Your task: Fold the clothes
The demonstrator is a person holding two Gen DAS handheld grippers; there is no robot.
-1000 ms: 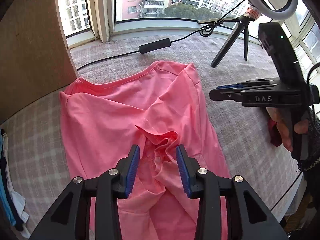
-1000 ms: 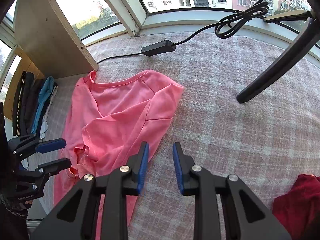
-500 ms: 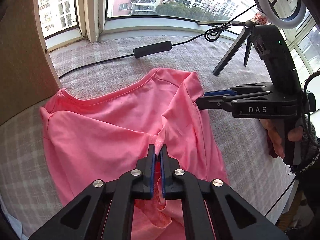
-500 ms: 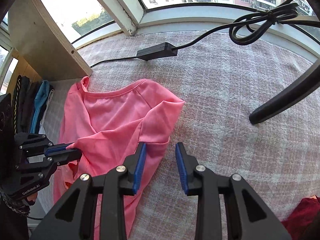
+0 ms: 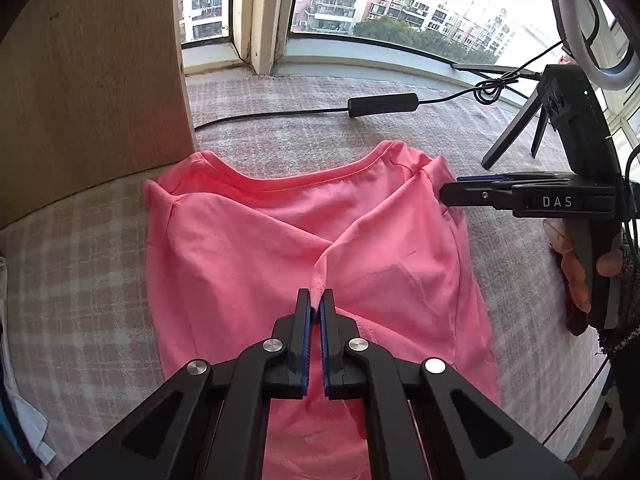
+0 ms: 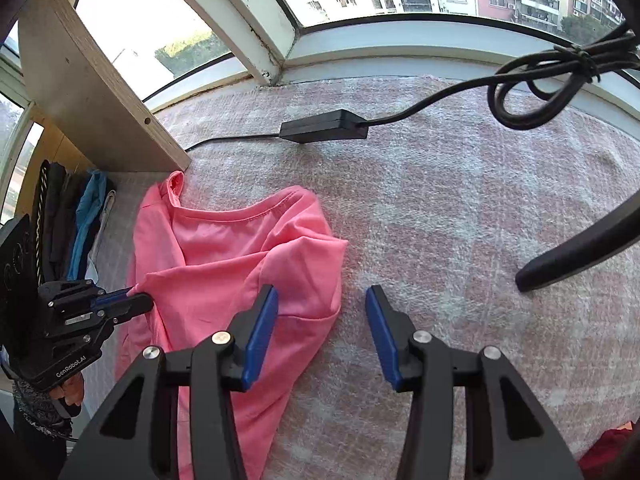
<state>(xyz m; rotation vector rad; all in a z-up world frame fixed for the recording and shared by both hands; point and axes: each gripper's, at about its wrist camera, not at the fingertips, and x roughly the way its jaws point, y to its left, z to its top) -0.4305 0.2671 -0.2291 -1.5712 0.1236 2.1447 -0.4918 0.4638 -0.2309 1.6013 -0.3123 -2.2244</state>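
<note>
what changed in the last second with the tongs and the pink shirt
The left tongs shut on a bunched fold of the pink shirt and lifted it into a ridge. The right tongs moved in over the shirt's sleeve edge, jaws wider apart. The black cable box stayed put.

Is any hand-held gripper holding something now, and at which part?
The left hand-held gripper is shut on the pink shirt, pinching a raised fold near its middle. The right hand-held gripper is open over the shirt's edge and holds nothing.
</note>
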